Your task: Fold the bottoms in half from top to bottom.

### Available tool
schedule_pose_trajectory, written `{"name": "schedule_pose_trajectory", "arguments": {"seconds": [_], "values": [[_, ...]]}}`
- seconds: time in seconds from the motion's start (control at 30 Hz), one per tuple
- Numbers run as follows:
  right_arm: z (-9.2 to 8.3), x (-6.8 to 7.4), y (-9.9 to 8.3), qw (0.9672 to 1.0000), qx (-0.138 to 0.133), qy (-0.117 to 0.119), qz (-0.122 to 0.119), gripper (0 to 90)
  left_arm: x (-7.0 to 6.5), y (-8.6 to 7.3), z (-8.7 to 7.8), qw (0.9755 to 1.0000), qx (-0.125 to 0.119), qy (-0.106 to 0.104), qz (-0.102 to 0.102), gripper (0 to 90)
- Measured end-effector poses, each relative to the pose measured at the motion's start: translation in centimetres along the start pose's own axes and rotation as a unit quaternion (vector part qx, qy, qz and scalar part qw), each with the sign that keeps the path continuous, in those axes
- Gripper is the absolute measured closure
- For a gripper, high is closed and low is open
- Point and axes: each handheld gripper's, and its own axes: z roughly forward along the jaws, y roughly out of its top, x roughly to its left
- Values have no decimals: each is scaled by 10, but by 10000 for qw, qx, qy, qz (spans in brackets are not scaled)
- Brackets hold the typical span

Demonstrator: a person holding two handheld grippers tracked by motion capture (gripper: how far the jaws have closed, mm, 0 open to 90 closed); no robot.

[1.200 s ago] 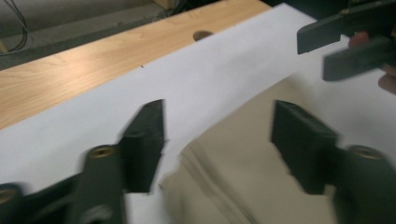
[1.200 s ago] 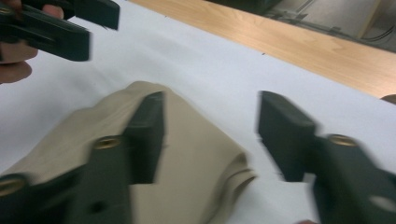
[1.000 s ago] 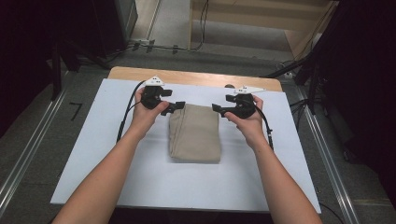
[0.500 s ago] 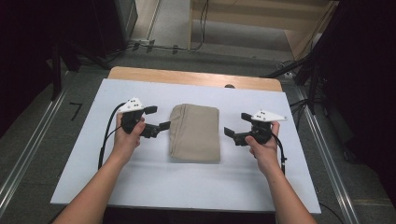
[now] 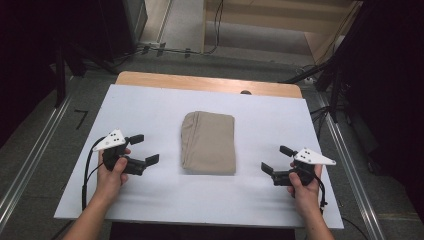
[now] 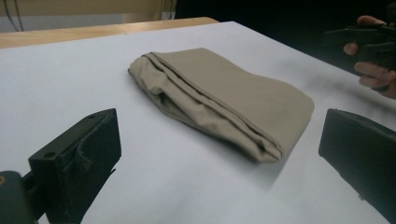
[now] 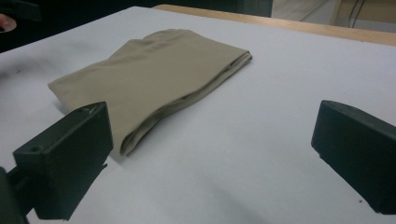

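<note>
A folded beige cloth (image 5: pixel 208 142) lies flat in the middle of the white board (image 5: pixel 150 105). My left gripper (image 5: pixel 144 149) hovers to the cloth's left, near the front. Its jaws have just been opening and stand open with nothing between them. To the cloth's right, my right gripper (image 5: pixel 276 159) has also just opened wide and holds nothing. The left gripper view shows the cloth (image 6: pixel 224 98) beyond my left gripper (image 6: pixel 219 158), with the other hand's gripper (image 6: pixel 369 42) at top right. In the right gripper view the cloth (image 7: pixel 154 74) lies ahead and left of my right gripper (image 7: pixel 210 158).
The board rests on a wooden table whose edge (image 5: pixel 210 82) shows at the back, with a small dark object (image 5: pixel 245 92) on it. Metal rails (image 5: pixel 30 165) run along the floor on both sides. Cables lie on the floor behind.
Both hands have drawn back from the cloth's far end toward the near edge and spread outward, one to each side. The jaws stand wider. The cloth has not moved.
</note>
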Motion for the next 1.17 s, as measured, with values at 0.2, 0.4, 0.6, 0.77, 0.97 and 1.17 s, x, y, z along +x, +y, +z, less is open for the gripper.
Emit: {"name": "schedule_pose_trajectory", "arguments": {"seconds": [0.2,0.4,0.6,0.77,0.97,1.17], "values": [[-20,-3,-17,9999,19,-84,73,0,-4,-12,-22,10000,-75,-2,-41,0],[-43,-5,-32,9997,40,-201,149,0,-5,-28,-41,9999,71,85,88,0],[-62,-10,-43,9995,92,-287,86,0,3,-37,-66,9997,-15,212,119,0],[-73,-19,-49,9989,66,-438,152,0,15,-45,-79,9989,48,471,37,0],[-71,-22,-52,9988,100,-448,146,0,20,-49,-75,9986,124,494,-140,0],[-71,-23,-52,9990,118,-399,178,0,21,-50,-75,9986,114,496,-164,0]]}}
